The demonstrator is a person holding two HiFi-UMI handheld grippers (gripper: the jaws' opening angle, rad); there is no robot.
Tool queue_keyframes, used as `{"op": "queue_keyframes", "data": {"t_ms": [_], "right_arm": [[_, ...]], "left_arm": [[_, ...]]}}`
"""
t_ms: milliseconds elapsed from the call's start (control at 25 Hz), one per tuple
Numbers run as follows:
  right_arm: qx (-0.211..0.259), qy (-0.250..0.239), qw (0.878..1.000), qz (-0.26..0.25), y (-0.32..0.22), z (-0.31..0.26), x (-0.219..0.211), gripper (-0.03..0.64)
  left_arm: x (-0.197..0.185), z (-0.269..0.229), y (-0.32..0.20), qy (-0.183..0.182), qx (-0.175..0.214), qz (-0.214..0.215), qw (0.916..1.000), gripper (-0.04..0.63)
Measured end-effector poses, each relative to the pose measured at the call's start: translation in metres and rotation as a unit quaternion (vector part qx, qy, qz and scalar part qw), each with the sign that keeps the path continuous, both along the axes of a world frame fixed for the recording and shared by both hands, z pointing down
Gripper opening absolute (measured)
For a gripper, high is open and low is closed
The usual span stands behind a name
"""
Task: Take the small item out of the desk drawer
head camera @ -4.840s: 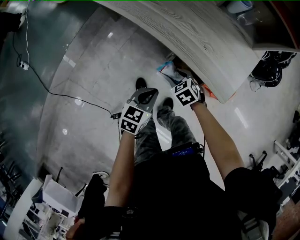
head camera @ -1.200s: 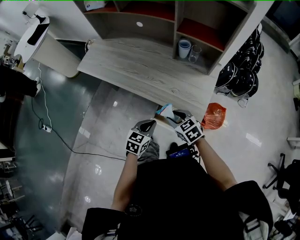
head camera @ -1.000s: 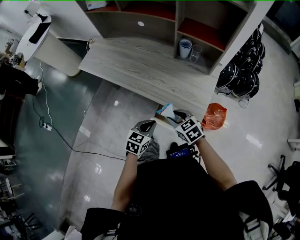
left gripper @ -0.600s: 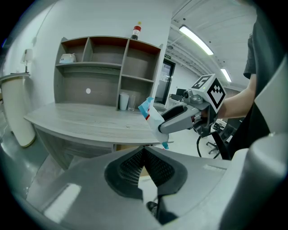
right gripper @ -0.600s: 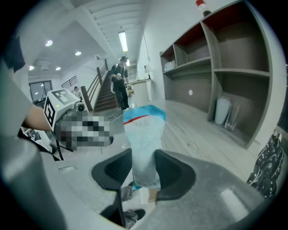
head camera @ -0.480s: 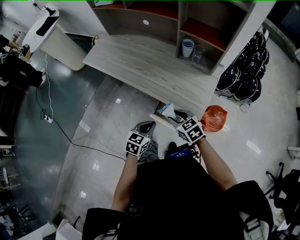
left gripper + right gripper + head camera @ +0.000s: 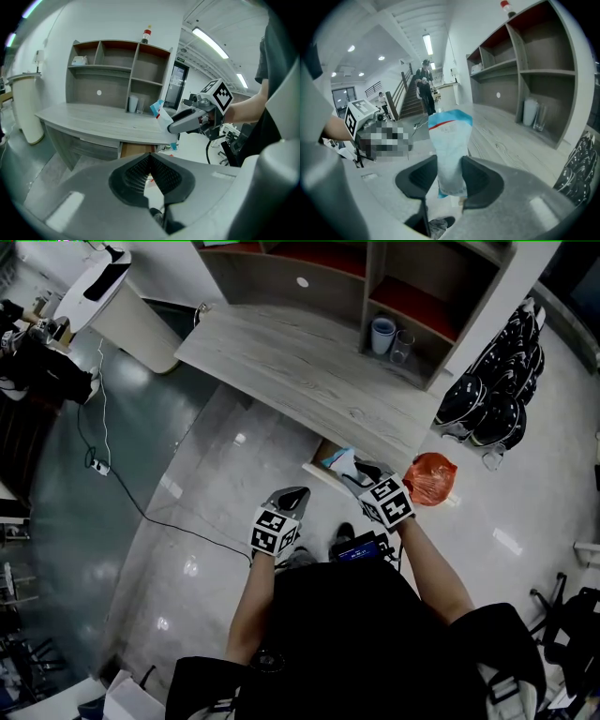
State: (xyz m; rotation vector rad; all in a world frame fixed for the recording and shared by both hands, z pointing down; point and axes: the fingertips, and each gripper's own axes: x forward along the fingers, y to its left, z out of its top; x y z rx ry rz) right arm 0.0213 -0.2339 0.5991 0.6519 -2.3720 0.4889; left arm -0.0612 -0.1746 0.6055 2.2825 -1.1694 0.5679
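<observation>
Light-blue pouch (image 7: pixel 449 154): red stripe near top, upright, held outside the drawer (image 7: pixel 137 150)
Right gripper (image 7: pixel 450 177): jaws pinching the pouch's lower half
Left gripper (image 7: pixel 150 171): jaws pressed together, nothing between them
Drawer position: open under the front edge of the grey wood-grain desk (image 7: pixel 309 362), right end

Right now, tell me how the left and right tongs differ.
The left tongs are shut and empty; the right tongs clamp a pale blue packet. The right tongs hang by the open drawer; the left tongs sit farther back over the floor. Both carry a marker cube.
</observation>
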Motion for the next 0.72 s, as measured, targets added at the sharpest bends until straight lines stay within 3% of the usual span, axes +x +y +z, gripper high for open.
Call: {"op": "queue_keyframes", "data": {"t_ms": [720], "right_arm": [[0.014, 0.010, 0.996, 0.082, 0.059, -0.016, -0.011, 0.167]], "left_arm": [[-0.034, -0.010, 0.055, 0.022, 0.020, 0.044, 0.9986, 0.002]]}}
